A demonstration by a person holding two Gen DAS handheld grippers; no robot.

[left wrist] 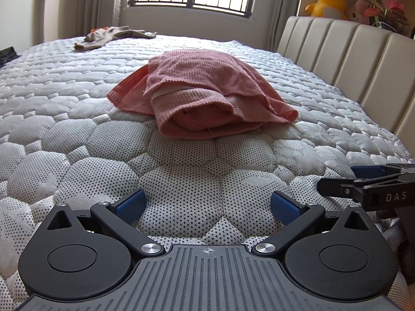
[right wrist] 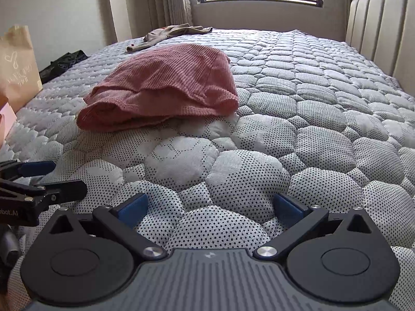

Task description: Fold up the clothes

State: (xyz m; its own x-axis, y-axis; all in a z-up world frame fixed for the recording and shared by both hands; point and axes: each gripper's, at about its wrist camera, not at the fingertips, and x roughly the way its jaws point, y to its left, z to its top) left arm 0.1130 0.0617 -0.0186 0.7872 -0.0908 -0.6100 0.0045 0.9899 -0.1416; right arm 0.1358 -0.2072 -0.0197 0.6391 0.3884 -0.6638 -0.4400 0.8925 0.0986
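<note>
A pink ribbed garment [left wrist: 202,96] lies folded in a loose bundle on the quilted mattress [left wrist: 77,119]; it also shows in the right wrist view [right wrist: 166,85]. My left gripper [left wrist: 207,204] is open and empty, low over the mattress, short of the bundle. My right gripper [right wrist: 210,207] is open and empty, also short of the bundle, which lies ahead to its left. Each gripper shows at the edge of the other's view: the right gripper [left wrist: 337,181] and the left gripper [right wrist: 64,178].
A beige garment [left wrist: 114,36] lies crumpled at the far end of the bed, also in the right wrist view [right wrist: 168,35]. A padded headboard [left wrist: 350,59] runs along the right. A paper bag [right wrist: 18,67] and dark cloth [right wrist: 64,63] sit at the left edge.
</note>
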